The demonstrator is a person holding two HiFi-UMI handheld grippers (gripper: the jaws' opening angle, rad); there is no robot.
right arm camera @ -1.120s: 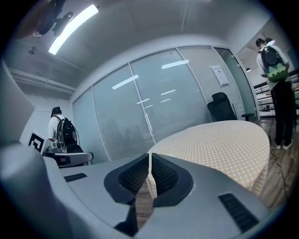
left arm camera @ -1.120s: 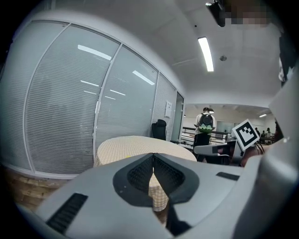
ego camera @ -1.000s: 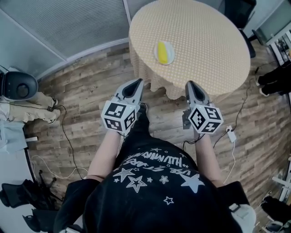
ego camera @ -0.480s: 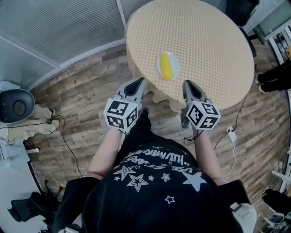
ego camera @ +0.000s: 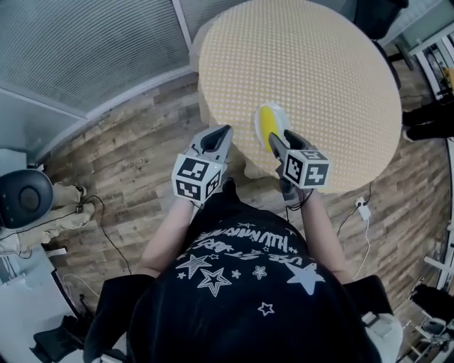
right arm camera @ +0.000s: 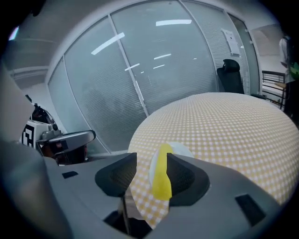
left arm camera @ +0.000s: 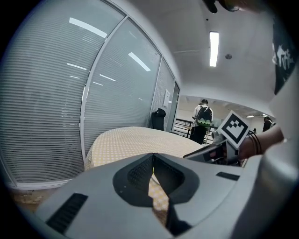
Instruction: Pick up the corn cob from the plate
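A yellow corn cob [ego camera: 267, 122] lies on a small white plate [ego camera: 258, 129] near the near edge of a round table with a checked cloth [ego camera: 319, 64]. My right gripper [ego camera: 277, 140] reaches over that edge, its tips just short of the plate. Its jaws have just been opening and now stand open. In the right gripper view the corn cob [right arm camera: 162, 175] shows through the gap, lying ahead on the plate [right arm camera: 180, 150], with no pad on it. My left gripper [ego camera: 218, 133] hangs shut and empty off the table's left edge; in its own view the left gripper [left arm camera: 152, 158] has its tips together.
A glass partition with blinds [ego camera: 85, 49] runs along the left. Cables [ego camera: 106, 227] trail over the wood floor. A black chair [ego camera: 376, 14] stands behind the table. A person with a backpack [left arm camera: 203, 116] stands far off in the left gripper view.
Both grippers have moved forward toward the table. The right one now reaches over the table's edge to the plate, and its jaws have gone from shut to open.
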